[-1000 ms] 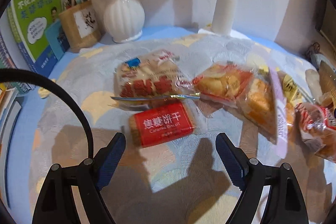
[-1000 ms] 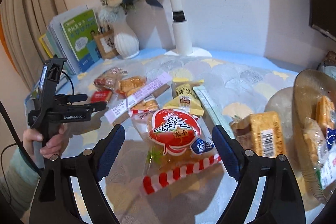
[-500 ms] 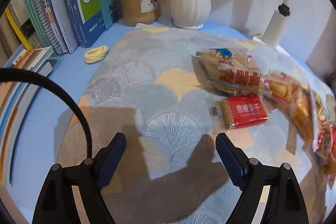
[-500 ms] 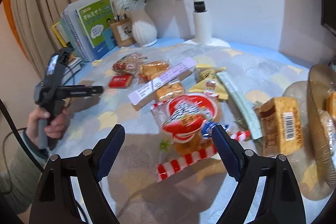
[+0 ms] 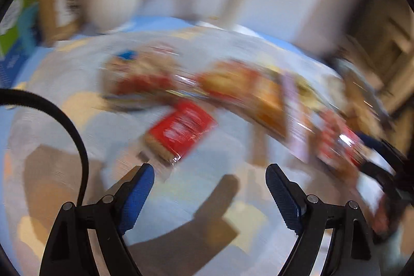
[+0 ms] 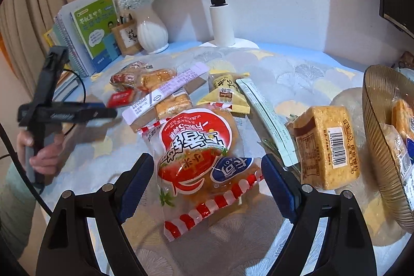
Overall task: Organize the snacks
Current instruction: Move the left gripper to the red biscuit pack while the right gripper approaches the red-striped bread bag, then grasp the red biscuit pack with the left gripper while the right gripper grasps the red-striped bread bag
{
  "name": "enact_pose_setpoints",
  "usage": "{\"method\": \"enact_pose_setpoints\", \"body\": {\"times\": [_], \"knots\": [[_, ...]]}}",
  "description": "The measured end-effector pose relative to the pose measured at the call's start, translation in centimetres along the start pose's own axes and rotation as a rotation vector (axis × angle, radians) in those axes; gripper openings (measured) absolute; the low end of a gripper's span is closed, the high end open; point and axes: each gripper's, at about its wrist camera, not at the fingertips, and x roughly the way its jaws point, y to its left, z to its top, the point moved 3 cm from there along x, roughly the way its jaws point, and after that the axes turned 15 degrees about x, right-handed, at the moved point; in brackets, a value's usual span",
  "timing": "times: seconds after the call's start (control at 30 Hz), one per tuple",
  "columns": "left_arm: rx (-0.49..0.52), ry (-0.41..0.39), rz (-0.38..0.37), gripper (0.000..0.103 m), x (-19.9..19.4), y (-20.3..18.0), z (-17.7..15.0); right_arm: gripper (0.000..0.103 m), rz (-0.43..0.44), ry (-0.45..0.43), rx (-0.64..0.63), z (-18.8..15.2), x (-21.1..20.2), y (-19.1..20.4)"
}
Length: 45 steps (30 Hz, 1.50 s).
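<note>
mostly blur: left tongs (image 5: 210,181) spread, empty; right tongs (image 6: 204,173) spread astride red bun packet (image 6: 199,146).

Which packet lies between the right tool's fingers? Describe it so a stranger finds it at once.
Start at the ribbed brown bowl on the right of the patterned tablecloth and move left past the barcoded cake block. The big clear packet lying between the open fingers of the right tool is it: alone it has a round red label and a red-and-white striped edge.
</note>
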Motion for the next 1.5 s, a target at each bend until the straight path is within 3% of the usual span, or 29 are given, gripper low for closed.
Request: {"method": "enact_pose_setpoints", "body": {"times": [0.07,0.13,0.27,0.4,0.5,0.63,0.67,0.93,1.03,1.13,1.4,1.5], "knots": [[0.044,0.003,-0.052,0.086,-0.6,-1.1,-0.3,0.085,0.016,-0.008,0.006,0.0,-0.1,-0.2],[0.050,-0.017,-0.006,0.086,-1.4,-0.7,0.1,0.085,0.032,-0.017,0.016,-0.1,-0.1,-0.4],[0.014,-0.009,0.179,0.086,-0.4,2.3,2.0,0.086,0.049,-0.032,0.038,-0.2,-0.1,-0.8],[0.055,0.053,0.198,0.086,2.7,2.4,2.8,0.086,0.052,-0.039,0.042,-0.4,0.0,-1.0],[0.113,0.054,0.259,0.084,3.7,1.4,3.4,0.088,0.053,-0.035,0.049,-0.4,0.2,-1.1],[0.127,0.039,0.256,0.039,3.4,0.9,3.6,0.088,0.071,-0.038,0.065,-0.3,0.0,-1.4],[0.119,0.036,0.251,0.035,3.2,0.8,3.4,0.088,0.079,-0.040,0.068,-0.4,-0.1,-1.5],[0.047,-0.050,0.191,0.035,-0.2,-2.0,-0.3,0.088,0.050,-0.083,0.077,-0.5,-0.9,-1.6],[0.024,-0.090,0.188,0.035,-0.9,-2.5,-1.3,0.089,0.037,-0.043,0.060,-0.4,0.1,-1.3],[0.011,-0.101,0.199,0.035,-0.7,-2.4,-1.6,0.096,0.020,0.017,0.043,-0.4,1.4,-0.8],[0.033,-0.113,0.202,0.035,-0.7,-2.6,-1.8,0.096,0.093,0.091,0.140,-0.2,2.7,-0.4],[0.014,-0.129,0.195,0.035,-1.0,-2.3,-1.9,0.096,0.181,0.141,0.259,0.0,3.5,-1.2]]}}
